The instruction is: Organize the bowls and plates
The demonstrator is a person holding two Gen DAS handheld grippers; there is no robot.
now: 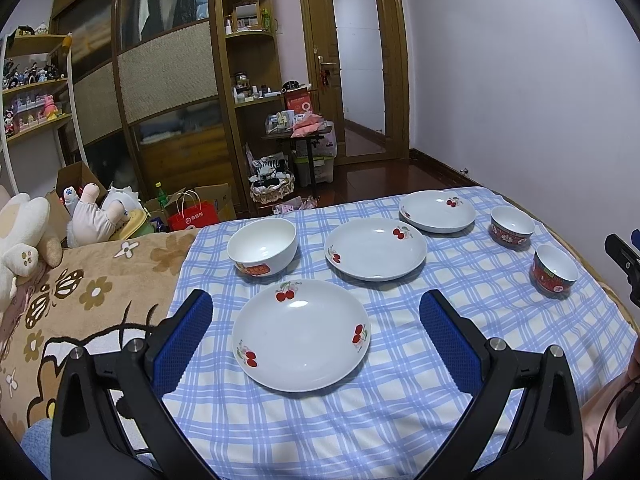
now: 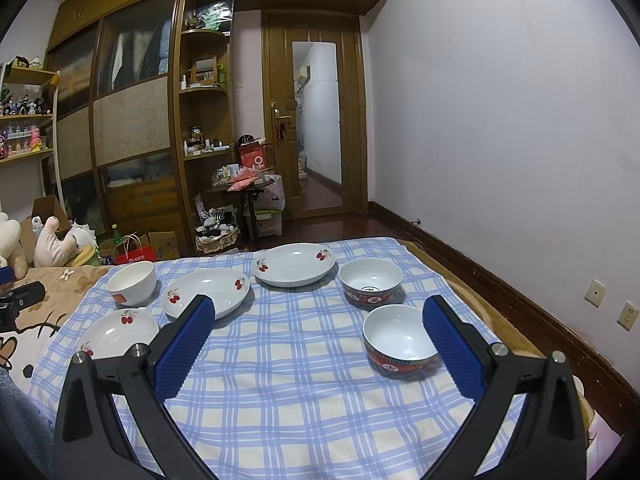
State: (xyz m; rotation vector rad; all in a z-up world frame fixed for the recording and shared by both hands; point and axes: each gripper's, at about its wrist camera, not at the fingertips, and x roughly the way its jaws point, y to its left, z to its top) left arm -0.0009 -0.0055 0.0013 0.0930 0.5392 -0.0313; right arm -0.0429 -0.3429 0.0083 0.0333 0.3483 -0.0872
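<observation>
On the blue-checked cloth point(image 1: 400, 380), the nearest white glazed cherry-print plate point(image 1: 301, 334) lies flat between the spread, empty fingers of the left gripper point(image 1: 316, 336). Right gripper point(image 2: 318, 346) likewise gapes empty. Glazed ceramic: rigid, slippery, breakable; best pinched at the rim.

A left gripper point(image 1: 316, 304) with blue-padded fingers point(image 1: 184, 344) spread wide apart hovers over a blue checked cloth point(image 1: 400, 420). Between the fingers lies a white cherry-print plate point(image 1: 301, 335), untouched. Just beyond it, slightly to the right of the tongs' centre, sits a second cherry plate point(image 1: 375, 249); a third point(image 1: 437, 211) lies farther off to the right. Ahead of the left finger stands a white bowl point(image 1: 262, 246). Far right of the tongs stand two red-patterned bowls point(image 1: 512, 226) point(image 1: 555, 270) — one behind the other. At the right edge, part of another black gripper point(image 1: 624, 264) shows.
</observation>
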